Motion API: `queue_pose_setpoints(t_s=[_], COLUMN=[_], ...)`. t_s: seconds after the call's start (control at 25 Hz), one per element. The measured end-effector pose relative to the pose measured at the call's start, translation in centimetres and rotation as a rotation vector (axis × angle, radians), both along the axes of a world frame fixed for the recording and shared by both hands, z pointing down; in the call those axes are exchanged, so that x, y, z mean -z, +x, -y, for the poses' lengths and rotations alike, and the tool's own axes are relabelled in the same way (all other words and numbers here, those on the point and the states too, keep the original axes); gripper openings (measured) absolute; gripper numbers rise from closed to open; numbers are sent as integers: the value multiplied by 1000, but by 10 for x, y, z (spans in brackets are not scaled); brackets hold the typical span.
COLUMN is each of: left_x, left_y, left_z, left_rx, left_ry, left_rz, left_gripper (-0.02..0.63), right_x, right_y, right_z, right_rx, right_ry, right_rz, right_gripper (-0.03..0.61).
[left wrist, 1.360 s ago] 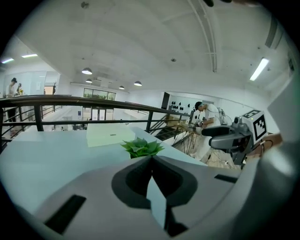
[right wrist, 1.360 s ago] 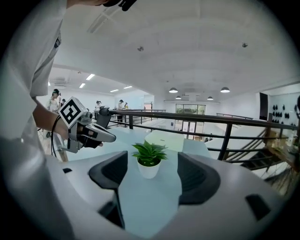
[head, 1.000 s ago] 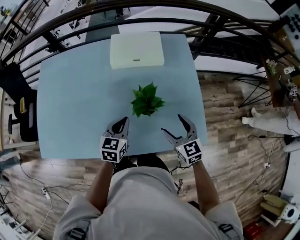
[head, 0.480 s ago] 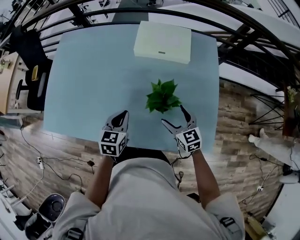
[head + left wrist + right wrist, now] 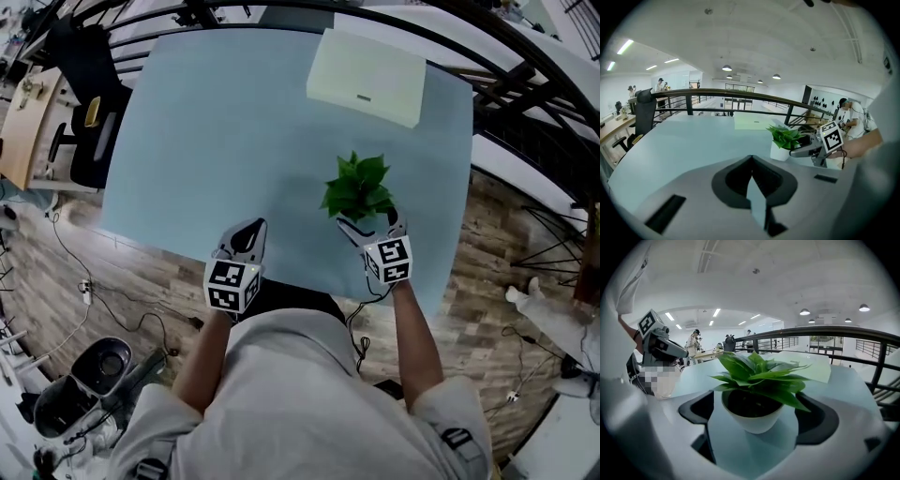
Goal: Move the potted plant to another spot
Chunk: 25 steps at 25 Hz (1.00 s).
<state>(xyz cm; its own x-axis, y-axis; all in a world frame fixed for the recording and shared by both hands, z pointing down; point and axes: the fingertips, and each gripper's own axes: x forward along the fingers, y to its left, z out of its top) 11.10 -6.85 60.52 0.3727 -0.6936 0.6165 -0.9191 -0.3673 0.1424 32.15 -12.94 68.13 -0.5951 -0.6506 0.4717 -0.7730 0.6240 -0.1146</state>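
The potted plant (image 5: 358, 187) stands near the right front edge of the pale blue table (image 5: 216, 112) in the head view. It is just ahead of the right gripper (image 5: 370, 222), while the left gripper (image 5: 246, 236) sits well off to its left.

In the left gripper view, that gripper's jaws are pressed together with nothing between them, and the plant lies ahead and to the right.

In the right gripper view, the jaws have just been opening and stand spread. The white pot is centred between them with a gap on each side, so the right hand is nearer.
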Motion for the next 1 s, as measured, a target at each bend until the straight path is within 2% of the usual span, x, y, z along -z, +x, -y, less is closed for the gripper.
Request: queue_pose_setpoints(t_s=[0.48,1.0], left_x=[-7,-17], left_y=[-26,11], left_z=[-26,-12], left_rx=[61,-2], left_ry=[5,9], left_rz=[-2,-33], left_gripper=[12,12], right_x=[-16,-13], right_y=[-13,-10], right_z=[13,4], right_rx=[-50,-54], right_ry=[19,-4], right_rz=[-42,-37], right_gripper=[531,526])
